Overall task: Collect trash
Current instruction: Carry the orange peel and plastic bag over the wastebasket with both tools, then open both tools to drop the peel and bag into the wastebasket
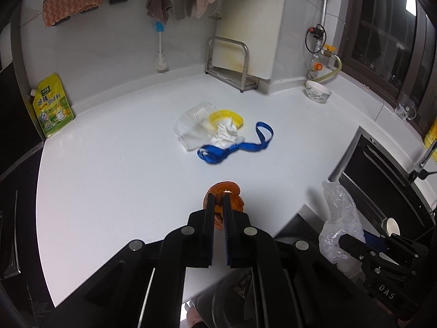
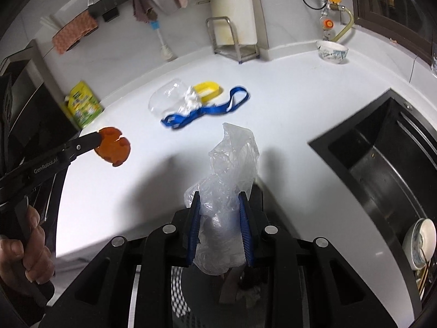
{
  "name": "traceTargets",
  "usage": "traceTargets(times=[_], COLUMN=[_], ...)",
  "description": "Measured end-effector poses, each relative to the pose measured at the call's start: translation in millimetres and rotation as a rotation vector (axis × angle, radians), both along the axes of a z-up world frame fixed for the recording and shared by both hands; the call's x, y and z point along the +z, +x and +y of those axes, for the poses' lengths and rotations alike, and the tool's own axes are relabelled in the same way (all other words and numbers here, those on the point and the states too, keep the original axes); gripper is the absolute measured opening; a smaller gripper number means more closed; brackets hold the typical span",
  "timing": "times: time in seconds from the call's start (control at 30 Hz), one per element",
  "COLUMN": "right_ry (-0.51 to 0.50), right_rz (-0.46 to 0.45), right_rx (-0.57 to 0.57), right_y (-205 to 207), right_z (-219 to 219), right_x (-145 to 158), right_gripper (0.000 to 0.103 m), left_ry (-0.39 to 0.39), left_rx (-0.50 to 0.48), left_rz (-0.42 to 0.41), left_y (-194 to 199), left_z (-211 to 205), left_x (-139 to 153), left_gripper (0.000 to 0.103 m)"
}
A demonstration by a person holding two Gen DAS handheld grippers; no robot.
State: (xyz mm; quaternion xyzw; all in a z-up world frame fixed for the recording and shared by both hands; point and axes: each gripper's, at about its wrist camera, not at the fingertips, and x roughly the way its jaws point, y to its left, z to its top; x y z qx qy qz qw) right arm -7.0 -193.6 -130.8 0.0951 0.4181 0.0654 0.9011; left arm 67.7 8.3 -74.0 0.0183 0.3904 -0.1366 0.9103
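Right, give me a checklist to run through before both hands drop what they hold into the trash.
1. Left gripper clamped on the orange peel: ok.
2. Right gripper pinching the crumpled plastic bag: ok.
3. Peel clear of the countertop: ok, it is lifted.
4. Trash bin located: cannot tell, only dark shapes show below the grippers.
5. Counter cleared: not ok, the clear cup, white tissue, yellow lid and blue strap remain.

Orange peel (image 1: 224,188) partly hidden behind the left gripper's fingers (image 1: 210,213), blue strap (image 2: 207,110) motion-blurred at 12 o'clock, bowl in the sink (image 2: 419,243) cut by right edge at 3 o'clock, pouch (image 1: 53,106) small print unreadable
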Motion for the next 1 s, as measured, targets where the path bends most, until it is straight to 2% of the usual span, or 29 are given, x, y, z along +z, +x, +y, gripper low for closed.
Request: traceTargets(times=[0.43, 0.7, 1.0], right_ry=[0.009, 0.023, 0.050], right_rz=[0.114, 0.188, 0.213], right_rx=[0.039, 0.051, 0.053], right_y=[-59.9, -69.7, -68.0], right_z=[-22.2, -29.6, -34.7], right_x=[-43.1, -77.5, -95.4], right_gripper=[0.026, 0.026, 0.027], left_ry=[0.034, 0.092, 0.086], left_rx=[-0.076, -0.112, -0.137], left_rz=[0.065, 0.125, 0.202], left_y=[-76.8, -90.0, -91.3], left_z=[-46.9, -68.7, -72.6], left_x=[-32.1, -72.0, -98.1], left_gripper=[0.006, 0.007, 0.009])
